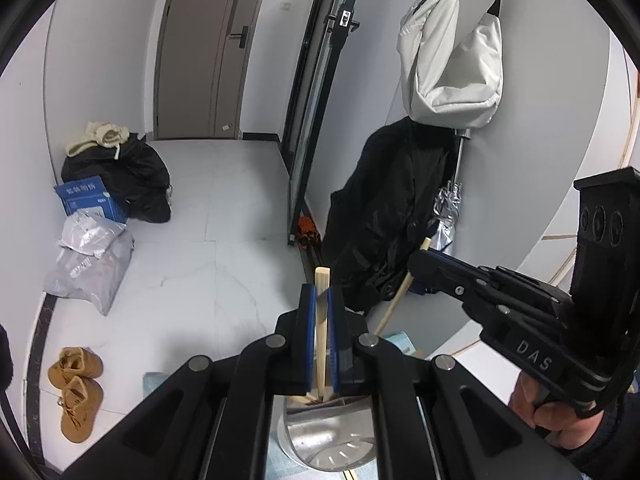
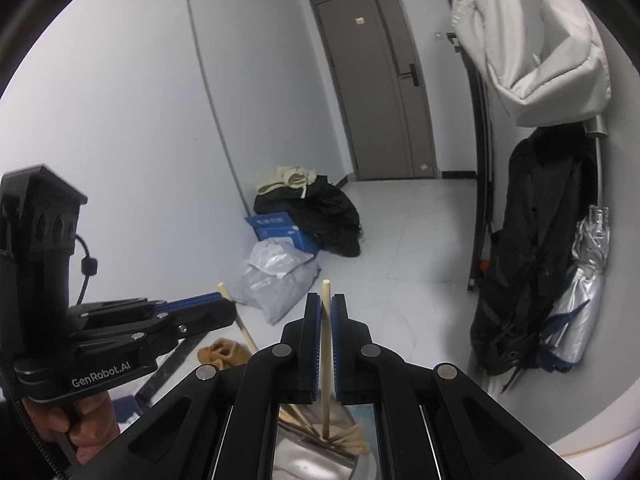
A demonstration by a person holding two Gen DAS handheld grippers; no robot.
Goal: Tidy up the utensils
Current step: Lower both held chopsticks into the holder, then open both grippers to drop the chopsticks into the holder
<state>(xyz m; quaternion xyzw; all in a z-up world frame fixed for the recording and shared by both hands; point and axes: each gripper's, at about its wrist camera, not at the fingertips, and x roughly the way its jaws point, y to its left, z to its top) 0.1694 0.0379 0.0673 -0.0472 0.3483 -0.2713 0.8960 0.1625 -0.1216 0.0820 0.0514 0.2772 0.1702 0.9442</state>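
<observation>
Wooden chopsticks already stood in the steel utensil holder (image 1: 332, 440), so the sorting looked partly done, with two sticks not yet dropped in. Directly above that holder, the left gripper (image 1: 321, 320) pinched one chopstick (image 1: 321, 280) upright, and the right gripper (image 2: 326, 328) clamped another chopstick (image 2: 326, 292), both tips reaching toward its mouth

Both grippers are matte black linkage frames with round silver pivot screws and blue ribbed pads on the fingers (image 1: 309, 320). Left gripper (image 2: 224, 307) carries white "GenRobot.AI" lettering on its body, with a black coiled cable just below that lettering (thin looped wire above it). Right gripper (image 1: 418, 266) reads "DAS"; dark sleeve (image 1: 608, 446) below that marking.
</observation>
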